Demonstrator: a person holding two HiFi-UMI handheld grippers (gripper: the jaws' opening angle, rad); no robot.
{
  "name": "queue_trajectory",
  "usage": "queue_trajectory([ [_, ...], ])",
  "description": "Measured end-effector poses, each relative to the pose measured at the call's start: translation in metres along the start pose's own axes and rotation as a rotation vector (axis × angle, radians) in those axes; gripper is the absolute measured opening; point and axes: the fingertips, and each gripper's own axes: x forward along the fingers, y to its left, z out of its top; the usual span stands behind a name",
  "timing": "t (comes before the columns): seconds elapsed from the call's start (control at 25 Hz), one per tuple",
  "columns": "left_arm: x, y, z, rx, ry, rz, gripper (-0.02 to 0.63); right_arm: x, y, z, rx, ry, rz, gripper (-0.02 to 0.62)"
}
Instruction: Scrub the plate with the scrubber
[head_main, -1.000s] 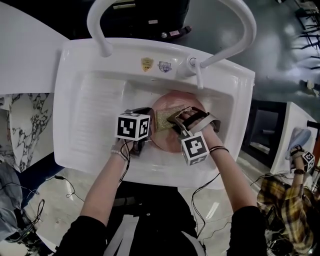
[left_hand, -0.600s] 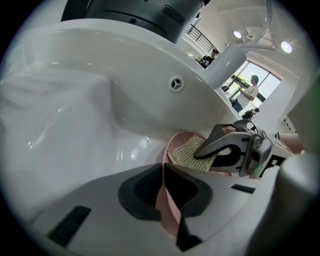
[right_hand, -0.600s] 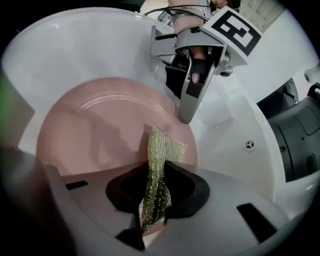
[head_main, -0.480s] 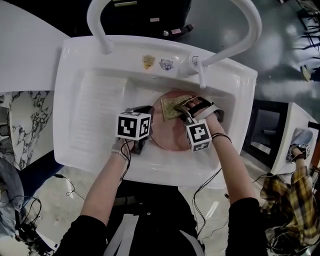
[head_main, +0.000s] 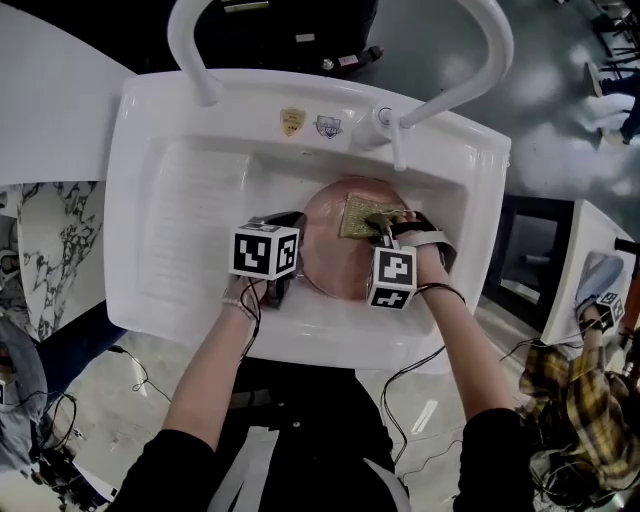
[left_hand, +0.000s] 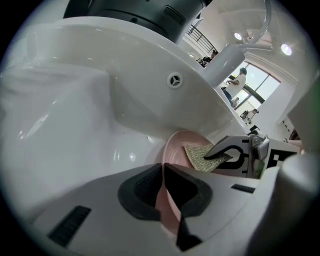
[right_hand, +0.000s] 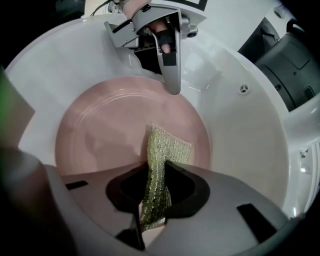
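Observation:
A pink plate (head_main: 335, 245) lies in the white sink basin (head_main: 190, 230). My left gripper (head_main: 292, 262) is shut on the plate's left rim (left_hand: 167, 200), pinching it between the pads. My right gripper (head_main: 385, 228) is shut on a greenish-gold scrubber (head_main: 360, 215), which rests on the plate's upper right part. In the right gripper view the scrubber (right_hand: 160, 170) sticks out from between the jaws onto the plate's face (right_hand: 110, 130). The left gripper view shows the plate (left_hand: 182, 145), the scrubber (left_hand: 202, 156) and the right gripper (left_hand: 220, 156) beyond it.
The faucet (head_main: 392, 135) stands at the back of the sink, with white curved rails (head_main: 195, 60) arching over it. A ribbed drain surface (head_main: 195, 220) lies left of the basin. A marble-patterned surface (head_main: 50, 240) sits at the far left.
My right gripper has carried the scrubber from the plate's middle toward its upper right and has rolled at the wrist. The left gripper and the plate have stayed put.

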Motion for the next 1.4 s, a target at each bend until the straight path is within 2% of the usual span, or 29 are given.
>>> queue_trajectory([
  [0.24, -0.002, -0.001, 0.000, 0.008, 0.002, -0.004, 0.017, -0.013, 0.032, -0.011, 0.066, 0.071, 0.111, 0.077],
  [0.4, -0.002, -0.003, 0.002, 0.014, 0.000, -0.007, 0.017, -0.022, 0.055, -0.011, 0.123, 0.074, 0.215, 0.077],
  [0.72, -0.003, -0.004, 0.006, 0.025, -0.011, -0.007, 0.017, -0.047, 0.102, 0.006, 0.222, 0.039, 0.521, 0.077],
  [1.0, -0.004, -0.003, 0.006, 0.028, -0.012, -0.002, 0.017, -0.064, 0.123, 0.033, 0.277, -0.059, 0.713, 0.077],
  [1.28, -0.004, -0.003, 0.006, 0.029, -0.012, 0.008, 0.017, -0.075, 0.111, 0.080, 0.450, -0.228, 0.864, 0.077],
  [1.4, -0.003, -0.003, 0.006, 0.033, -0.011, 0.013, 0.017, -0.076, 0.106, 0.092, 0.485, -0.273, 0.898, 0.077],
])
